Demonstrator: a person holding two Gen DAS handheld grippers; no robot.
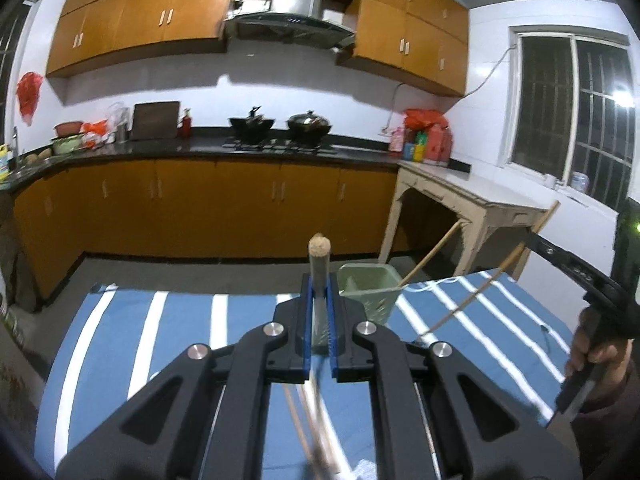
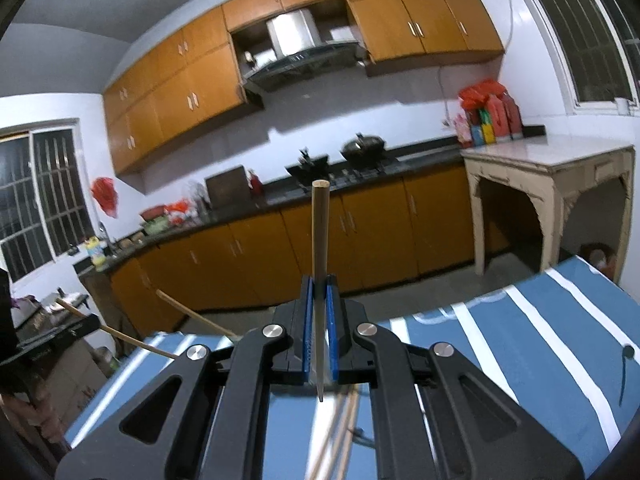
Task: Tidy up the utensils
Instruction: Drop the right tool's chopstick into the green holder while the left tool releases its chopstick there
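- The left gripper point(image 1: 319, 312) has its blue-padded fingers point(image 1: 306, 312) pinching a thick dark stick with a cork-like tip point(image 1: 319, 264); the tip pokes out past the fingertips, and the rest runs back, blurred, under the gripper body.
- Just beyond and to the right of those fingertips stands a pale green square holder point(image 1: 368, 292) on the blue cloth with white stripes point(image 1: 180, 332).
- Thin bamboo chopsticks point(image 1: 432, 254) lean out of the holder, slanting up and away to the right.
- The right gripper point(image 2: 319, 320) has its fingers point(image 2: 331, 320) pressed onto a slim wooden chopstick point(image 2: 320, 232), which stands well past the fingertips, blunt end farthest out; its pointed end shows behind the pads.
- To the left of these fingers, two more sticks point(image 2: 192, 314) angle upward over the edge of the striped cloth point(image 2: 540, 340).
- Under the right gripper's body, further pale sticks point(image 2: 340, 432) lie blurred on the cloth.
- Far right in the left view, a hand point(image 1: 596, 344) grips the other tool's black handle.
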